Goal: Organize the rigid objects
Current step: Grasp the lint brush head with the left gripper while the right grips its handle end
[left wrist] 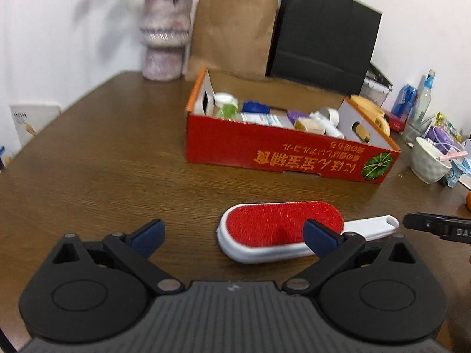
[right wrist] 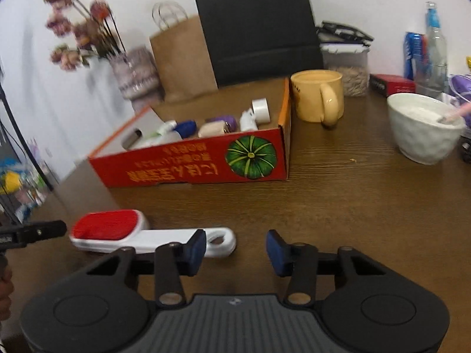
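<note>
Lying flat — lint brush (right wrist: 123,231) just left of the right gripper (right wrist: 235,253).

Black hand-held gripper (left wrist: 234,236), seemingly blue pads (left wrist: 148,235)

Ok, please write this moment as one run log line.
left tool: open, empty | right tool: open, empty | lint brush: on table, outside red box
</note>
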`<action>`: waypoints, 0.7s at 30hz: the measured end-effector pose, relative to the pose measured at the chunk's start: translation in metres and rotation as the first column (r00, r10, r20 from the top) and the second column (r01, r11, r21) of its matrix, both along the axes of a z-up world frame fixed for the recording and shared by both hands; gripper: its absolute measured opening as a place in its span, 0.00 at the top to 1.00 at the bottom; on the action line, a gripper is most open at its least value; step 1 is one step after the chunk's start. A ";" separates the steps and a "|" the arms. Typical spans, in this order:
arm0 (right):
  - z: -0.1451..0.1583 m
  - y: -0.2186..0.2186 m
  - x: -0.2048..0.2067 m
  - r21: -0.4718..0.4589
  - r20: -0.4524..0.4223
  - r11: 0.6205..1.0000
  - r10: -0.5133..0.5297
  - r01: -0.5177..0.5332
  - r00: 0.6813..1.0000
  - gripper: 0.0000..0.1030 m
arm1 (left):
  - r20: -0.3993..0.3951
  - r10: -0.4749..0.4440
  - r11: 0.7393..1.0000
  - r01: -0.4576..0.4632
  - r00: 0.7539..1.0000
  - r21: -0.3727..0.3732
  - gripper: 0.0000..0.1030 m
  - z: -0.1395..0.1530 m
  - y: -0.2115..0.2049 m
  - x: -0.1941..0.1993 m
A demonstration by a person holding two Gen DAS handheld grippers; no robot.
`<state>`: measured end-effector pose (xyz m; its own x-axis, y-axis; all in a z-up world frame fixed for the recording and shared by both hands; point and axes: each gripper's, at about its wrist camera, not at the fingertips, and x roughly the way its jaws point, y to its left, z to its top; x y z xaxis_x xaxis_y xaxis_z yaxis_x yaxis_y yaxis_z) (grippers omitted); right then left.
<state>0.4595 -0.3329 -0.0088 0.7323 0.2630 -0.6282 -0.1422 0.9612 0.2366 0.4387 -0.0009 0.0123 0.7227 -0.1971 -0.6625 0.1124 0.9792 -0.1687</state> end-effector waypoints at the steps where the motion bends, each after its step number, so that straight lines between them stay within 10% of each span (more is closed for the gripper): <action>1: -0.002 0.002 0.008 -0.004 -0.018 1.000 0.008 -0.008 1.000 0.56 | -0.027 -0.008 1.000 0.008 1.000 -0.009 0.07 -0.002 0.000 0.007; 8: -0.013 0.003 0.019 0.029 -0.045 0.999 0.040 -0.039 0.998 0.82 | -0.090 -0.050 0.989 0.037 0.995 -0.147 0.40 -0.016 0.006 0.021; 21: -0.019 0.000 0.003 0.126 0.009 0.991 0.036 -0.037 0.999 0.88 | 0.017 -0.018 0.995 0.020 1.000 -0.097 0.41 -0.009 -0.002 -0.005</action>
<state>0.4623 -0.3328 -0.0275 0.7247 0.3668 -0.5833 -0.1788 0.9176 0.3549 0.4339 -0.0027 0.0031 0.7284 -0.2738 -0.6281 0.1342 0.9559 -0.2611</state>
